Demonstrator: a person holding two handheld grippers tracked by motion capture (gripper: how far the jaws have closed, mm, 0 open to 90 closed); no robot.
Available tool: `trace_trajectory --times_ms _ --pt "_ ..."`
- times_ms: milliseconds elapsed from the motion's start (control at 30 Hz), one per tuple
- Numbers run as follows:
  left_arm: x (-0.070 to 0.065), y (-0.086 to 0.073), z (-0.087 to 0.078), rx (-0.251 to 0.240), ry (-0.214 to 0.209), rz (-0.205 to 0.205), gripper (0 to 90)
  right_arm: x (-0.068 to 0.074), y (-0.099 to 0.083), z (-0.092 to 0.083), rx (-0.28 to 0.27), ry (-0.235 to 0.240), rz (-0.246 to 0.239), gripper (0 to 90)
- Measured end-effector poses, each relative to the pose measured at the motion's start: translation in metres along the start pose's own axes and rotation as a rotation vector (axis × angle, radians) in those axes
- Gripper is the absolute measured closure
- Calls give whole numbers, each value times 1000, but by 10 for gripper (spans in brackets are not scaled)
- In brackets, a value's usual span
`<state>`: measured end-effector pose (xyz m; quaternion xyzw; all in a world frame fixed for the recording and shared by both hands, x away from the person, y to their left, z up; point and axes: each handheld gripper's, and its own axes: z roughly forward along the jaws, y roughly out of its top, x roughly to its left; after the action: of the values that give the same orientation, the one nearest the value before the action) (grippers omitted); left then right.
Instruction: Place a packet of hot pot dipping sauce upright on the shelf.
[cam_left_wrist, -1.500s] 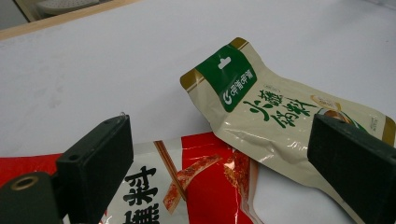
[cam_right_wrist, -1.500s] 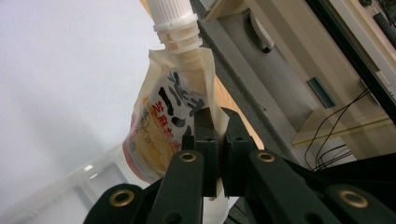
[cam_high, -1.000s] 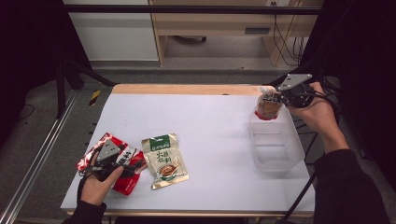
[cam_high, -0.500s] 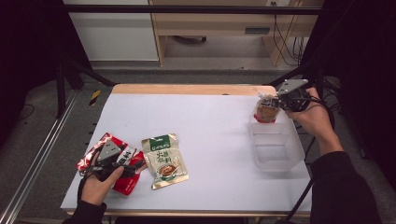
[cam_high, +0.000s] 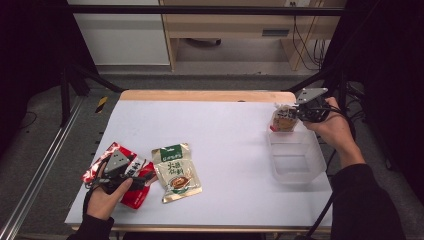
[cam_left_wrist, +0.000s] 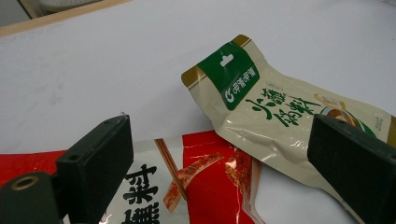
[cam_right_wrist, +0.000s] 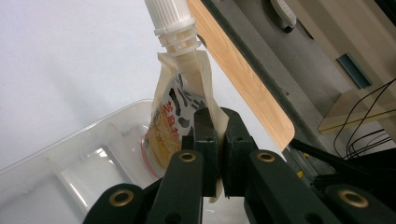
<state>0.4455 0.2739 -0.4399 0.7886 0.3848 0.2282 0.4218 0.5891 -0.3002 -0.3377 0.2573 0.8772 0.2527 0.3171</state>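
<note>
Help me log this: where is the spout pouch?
High view, right side: the spout pouch hangs clamped in the right tool over the far rim of the clear bin.

A white table (cam_high: 220, 125) with a wooden strip along its far edge carries three things: a red snack packet (cam_high: 131, 172) at the near left corner, a beige pouch with a green header (cam_high: 176, 172) overlapping it, and a clear plastic tub (cam_high: 296, 161) by the right edge.

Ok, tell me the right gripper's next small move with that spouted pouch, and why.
Probably lower it a little further and open the jaws. The right gripper is shut on the spouted pouch, which hangs at the far rim of the clear bin, its bottom end seemingly just inside and not yet resting on the floor.
</note>
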Motion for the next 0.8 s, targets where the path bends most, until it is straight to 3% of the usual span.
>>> trace_trajectory --times_ms 800 --pt "-1 0 1 2 -7 2 71 5 -5 16 20 36 20 867"
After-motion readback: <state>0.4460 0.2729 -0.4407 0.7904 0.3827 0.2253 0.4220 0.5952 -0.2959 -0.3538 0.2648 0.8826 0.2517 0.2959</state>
